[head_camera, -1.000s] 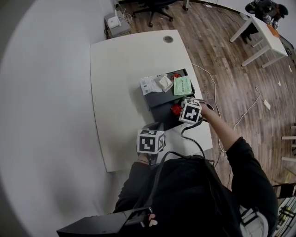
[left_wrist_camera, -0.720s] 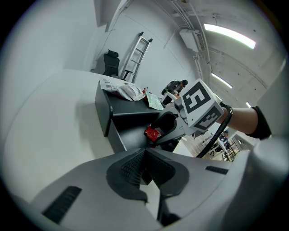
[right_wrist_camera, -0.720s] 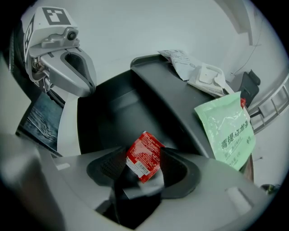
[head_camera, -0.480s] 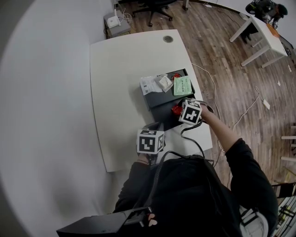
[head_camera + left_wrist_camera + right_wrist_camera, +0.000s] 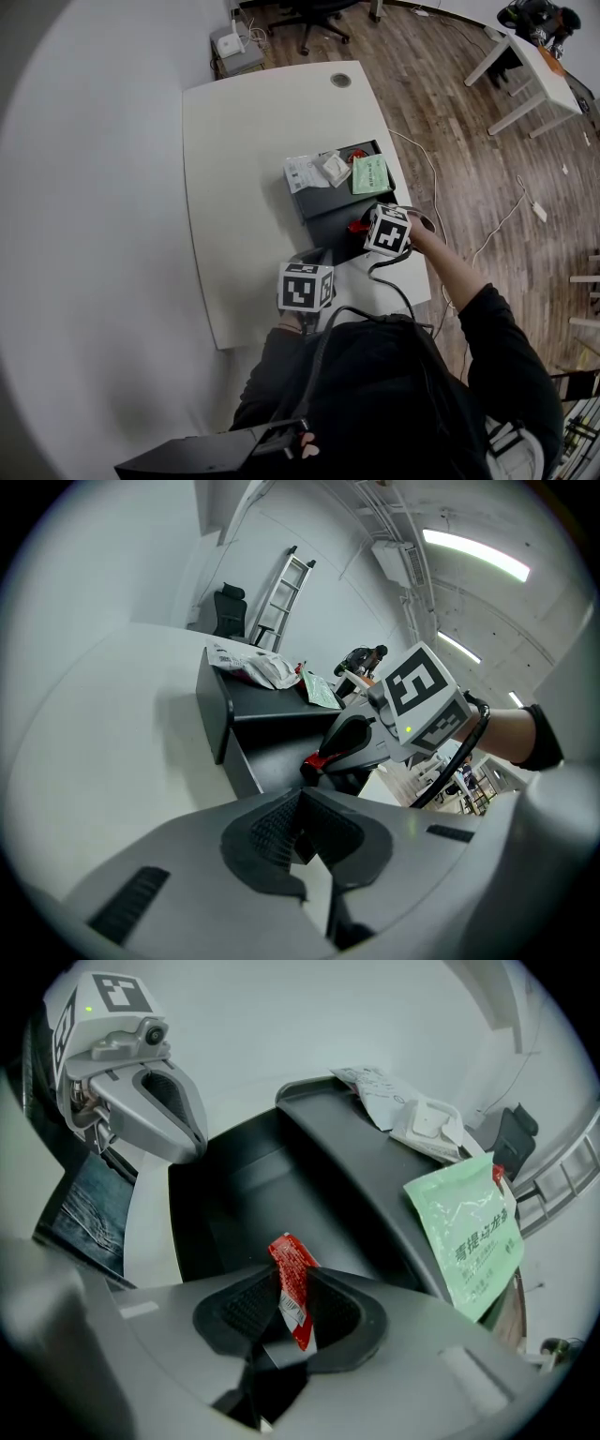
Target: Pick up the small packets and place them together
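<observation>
A black stepped box (image 5: 323, 202) stands on the white table (image 5: 244, 141). On its top lie two white packets (image 5: 305, 172) (image 5: 334, 167), a green packet (image 5: 370, 173) and something red (image 5: 357, 155). My right gripper (image 5: 359, 226) points down at the lower step; its jaws have just been closing and now pinch a small red packet (image 5: 292, 1288). From the left gripper view, the same red packet (image 5: 319, 758) shows at the right gripper's tip. My left gripper (image 5: 300, 808) hovers near the table's front edge, shut and empty. The green packet (image 5: 469, 1232) lies to the right of my right gripper.
A round cable hole (image 5: 341, 80) sits at the table's far end. Beyond the table are an office chair (image 5: 314, 19) and a white device (image 5: 234, 47) on the wooden floor. A white side table (image 5: 530, 70) stands at the far right. A cable (image 5: 427, 169) trails along the floor.
My right gripper's jaws have closed on the red packet, which now shows smaller under the marker cube. The left gripper has not moved.
</observation>
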Tool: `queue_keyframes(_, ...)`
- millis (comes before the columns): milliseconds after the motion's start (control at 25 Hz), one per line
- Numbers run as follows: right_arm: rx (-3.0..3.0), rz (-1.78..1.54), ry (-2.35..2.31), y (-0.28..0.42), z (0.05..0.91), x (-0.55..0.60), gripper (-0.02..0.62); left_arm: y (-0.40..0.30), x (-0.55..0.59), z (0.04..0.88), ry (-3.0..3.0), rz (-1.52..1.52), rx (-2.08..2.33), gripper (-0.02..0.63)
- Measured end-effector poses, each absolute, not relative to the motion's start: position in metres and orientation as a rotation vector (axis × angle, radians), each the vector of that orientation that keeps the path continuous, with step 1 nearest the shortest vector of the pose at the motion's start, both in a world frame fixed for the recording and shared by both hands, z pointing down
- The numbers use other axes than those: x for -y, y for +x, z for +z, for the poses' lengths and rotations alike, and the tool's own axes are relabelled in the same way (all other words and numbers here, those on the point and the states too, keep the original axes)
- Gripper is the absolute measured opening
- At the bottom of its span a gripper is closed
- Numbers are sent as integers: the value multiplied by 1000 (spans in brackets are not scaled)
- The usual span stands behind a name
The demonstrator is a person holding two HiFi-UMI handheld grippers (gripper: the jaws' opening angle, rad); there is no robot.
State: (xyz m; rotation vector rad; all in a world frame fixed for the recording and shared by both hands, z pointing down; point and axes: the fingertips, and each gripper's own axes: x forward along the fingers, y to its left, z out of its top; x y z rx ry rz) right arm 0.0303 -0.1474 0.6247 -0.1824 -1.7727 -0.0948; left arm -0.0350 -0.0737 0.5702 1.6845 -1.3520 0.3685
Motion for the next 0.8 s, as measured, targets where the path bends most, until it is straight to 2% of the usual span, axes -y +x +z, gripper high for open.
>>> queue_keyframes(160, 1830, -78, -178, 22, 609, 146, 60, -35, 74, 571, 1685, 365, 1352, 0)
queue_keyframes(800, 2152, -190, -80, -43, 513, 173, 55, -36, 74, 571, 1684, 371, 1357, 0)
